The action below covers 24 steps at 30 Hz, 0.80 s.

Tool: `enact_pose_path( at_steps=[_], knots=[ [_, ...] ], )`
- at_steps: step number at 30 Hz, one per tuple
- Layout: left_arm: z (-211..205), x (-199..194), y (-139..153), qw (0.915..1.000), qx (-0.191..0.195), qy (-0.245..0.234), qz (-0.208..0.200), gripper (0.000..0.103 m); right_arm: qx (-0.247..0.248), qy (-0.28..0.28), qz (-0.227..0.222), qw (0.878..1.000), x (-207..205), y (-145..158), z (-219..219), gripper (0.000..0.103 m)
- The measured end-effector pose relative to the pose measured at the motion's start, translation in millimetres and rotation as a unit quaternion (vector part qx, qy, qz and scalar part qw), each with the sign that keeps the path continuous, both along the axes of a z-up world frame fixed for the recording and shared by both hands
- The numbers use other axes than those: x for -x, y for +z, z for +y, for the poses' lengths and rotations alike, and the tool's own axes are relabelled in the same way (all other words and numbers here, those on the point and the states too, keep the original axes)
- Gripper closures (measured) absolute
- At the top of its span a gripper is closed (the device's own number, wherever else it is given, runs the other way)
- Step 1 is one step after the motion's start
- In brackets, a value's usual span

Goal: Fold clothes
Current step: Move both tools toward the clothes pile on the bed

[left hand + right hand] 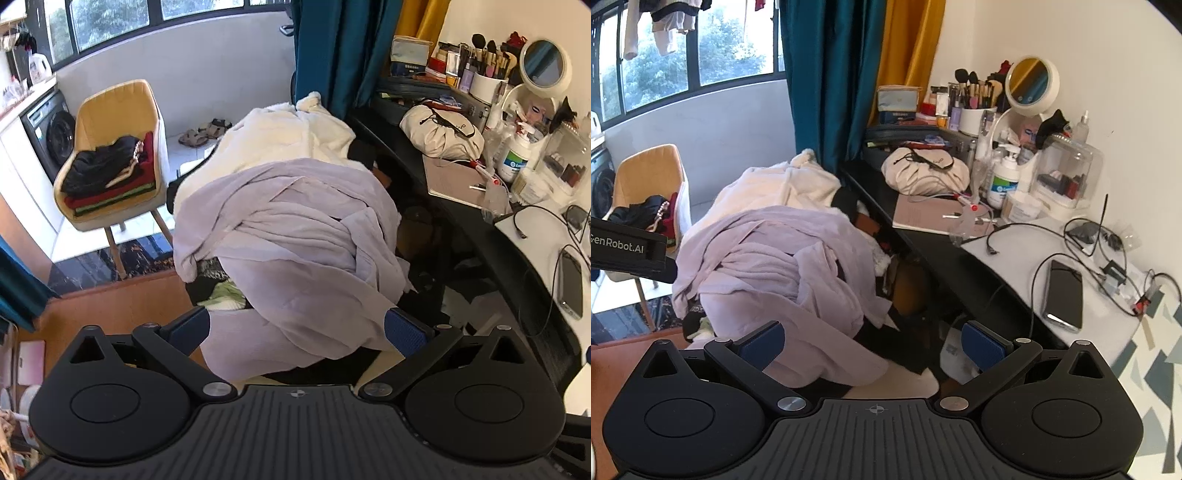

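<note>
Laundry heaped in the middle of the room takes up most of what I can see; a cream fleece garment lies at the far end by the teal curtain, and a lilac garment is draped over the near end, rumpled and twisted, with dark and green-patterned pieces poking out beneath its left edge; what the heap rests on I cannot quite make out, perhaps a chair or a low bed. To the right runs the bench, crowded with cosmetics, a round mirror, a lotion bottle and cables; off to the left a yellow chair already carries a stack of folded clothes.

The left tool hangs just over the near hem of the lilac garment, jaws spread wide, cloth lying between and below them but nothing gripped; the right tool is likewise wide apart and empty, set toward the garment's right edge, with the dark gap under the bench just beyond.

The lilac piece stretches away from both tools, its long axis running straight ahead toward the curtain; the left tool sits more squarely over it and looks the nearer for a first pinch at the hem.
</note>
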<state>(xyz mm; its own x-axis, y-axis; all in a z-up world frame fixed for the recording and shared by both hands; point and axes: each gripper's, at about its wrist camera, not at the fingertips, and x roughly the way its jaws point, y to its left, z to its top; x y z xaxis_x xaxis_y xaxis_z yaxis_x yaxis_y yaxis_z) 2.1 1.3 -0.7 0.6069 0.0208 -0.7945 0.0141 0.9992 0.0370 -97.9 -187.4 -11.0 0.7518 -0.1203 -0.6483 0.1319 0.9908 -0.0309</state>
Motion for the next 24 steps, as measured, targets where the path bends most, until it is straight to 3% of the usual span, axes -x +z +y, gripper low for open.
enact_pose_path(
  at_steps=[9, 13, 19, 24],
  knots=[
    [5.1, -8.2, -2.7, 0.9995, 0.029, 0.012, -0.001, 0.0, -0.05, 0.014, -0.005, 0.999, -18.0, -1.6, -6.8, 0.001],
    [6.7, -17.8, -8.8, 0.9994, 0.022, 0.026, 0.002, 0.0, -0.119, 0.04, -0.029, 0.992, -29.2, -3.4, -30.9, 0.001],
    [8.1, -36.5, -17.9, 0.9988, 0.004, 0.047, 0.01, 0.0, -0.127, 0.048, -0.017, 0.991, -60.1, -12.8, -30.9, 0.001],
    [14.8, -47.3, -24.1, 0.9981, 0.016, 0.059, 0.009, 0.0, -0.126, 0.064, -0.02, 0.99, -87.0, -21.7, -27.7, 0.001]
  ],
)
